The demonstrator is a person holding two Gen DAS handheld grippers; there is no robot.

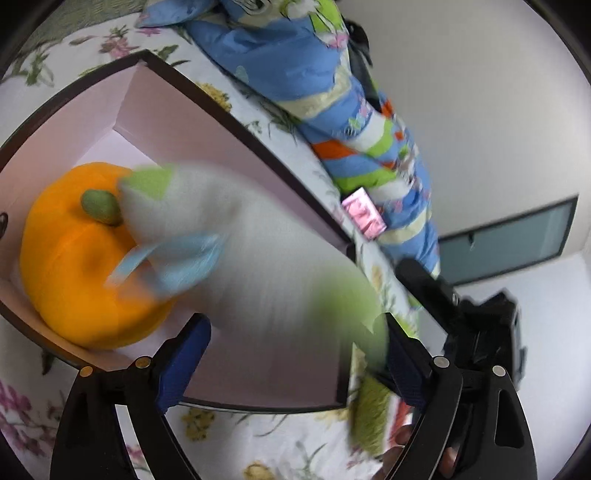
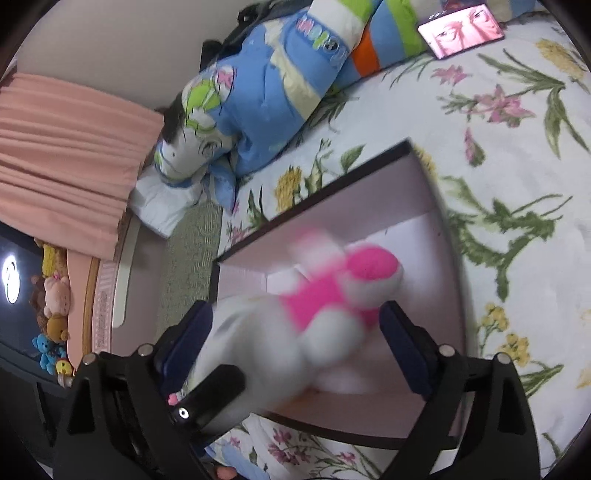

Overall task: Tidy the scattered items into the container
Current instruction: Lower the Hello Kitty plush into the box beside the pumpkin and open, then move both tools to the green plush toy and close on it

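Note:
In the left wrist view, a pink-lined box with a dark rim (image 1: 236, 125) sits on a flowered bed sheet. An orange plush pumpkin (image 1: 74, 266) lies inside it. My left gripper (image 1: 295, 354) is wide open over the box, and a blurred white, green and blue plush toy (image 1: 236, 243) is in front of the fingers, not pinched by them. In the right wrist view, my right gripper (image 2: 295, 339) is wide open over the same box (image 2: 332, 184). A blurred white and pink plush toy (image 2: 321, 295) lies between its fingers above the box floor, not pinched.
A rolled blue, green and orange quilt (image 2: 258, 74) lies along the bed's far side. A lit phone (image 2: 461, 33) rests on the sheet beside it, and also shows in the left wrist view (image 1: 364, 218). Pink curtains (image 2: 55, 147) and a shelf of small plush toys (image 2: 51, 314) stand beside the bed.

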